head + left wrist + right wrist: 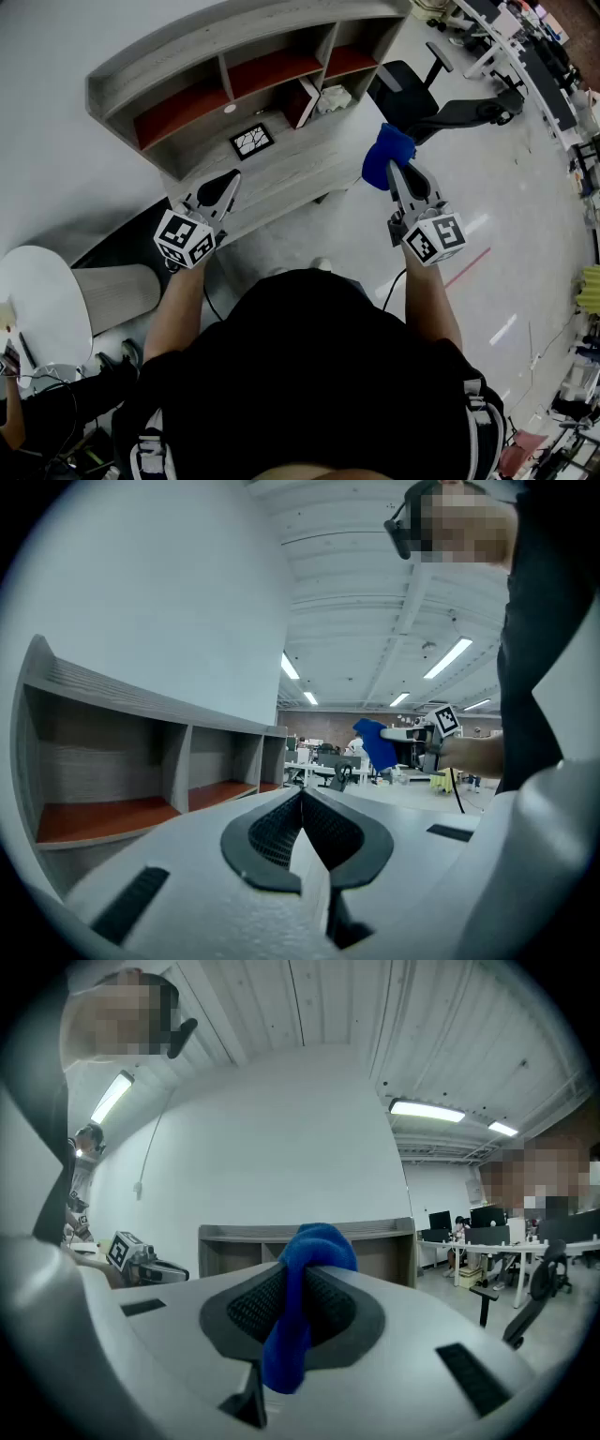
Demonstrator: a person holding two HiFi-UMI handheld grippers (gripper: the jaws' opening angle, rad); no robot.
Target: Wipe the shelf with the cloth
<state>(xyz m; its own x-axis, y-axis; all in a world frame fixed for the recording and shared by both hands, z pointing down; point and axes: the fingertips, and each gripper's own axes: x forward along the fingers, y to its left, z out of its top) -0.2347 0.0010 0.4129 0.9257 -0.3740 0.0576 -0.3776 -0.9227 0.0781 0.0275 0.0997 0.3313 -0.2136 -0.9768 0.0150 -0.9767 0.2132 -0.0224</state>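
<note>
**Cloth in my right claw, shelf ahead and to the left**

My right claw (300, 1277) is pinched tight on the blue cloth (317, 1246). One bunched end bulges past the tips and the rest hangs down between the ribbed dark pads. The cloth looks soft and thick, a fleecy kind that should flatten under pressure.

My left claw (302, 797) is pressed together with nothing in it.

The shelf (187, 89) stands against the white wall, beyond both claws. In the head view its long axis runs on a diagonal, from near left up to far right. From the cloth (386, 153) the shelf lies to the left and a little farther off, and its right end is the closest part. I judge that my wiping stroke should start there and travel leftward along the boards.

My left claw (225, 183) sits nearer the low front ledge than my right claw (394, 171) does, but it carries no cloth, so the right claw has to do the work.

The shelf is pale grey wood with a visible grain. It has a curved top, upright dividers and reddish-brown compartment floors, all flat and hard.

A small dark picture frame (251, 141) lies on the ledge, and a pale object (334, 97) sits in the right compartment. I would have to wipe around both. A black office chair (412, 94) stands just beyond the cloth.
</note>
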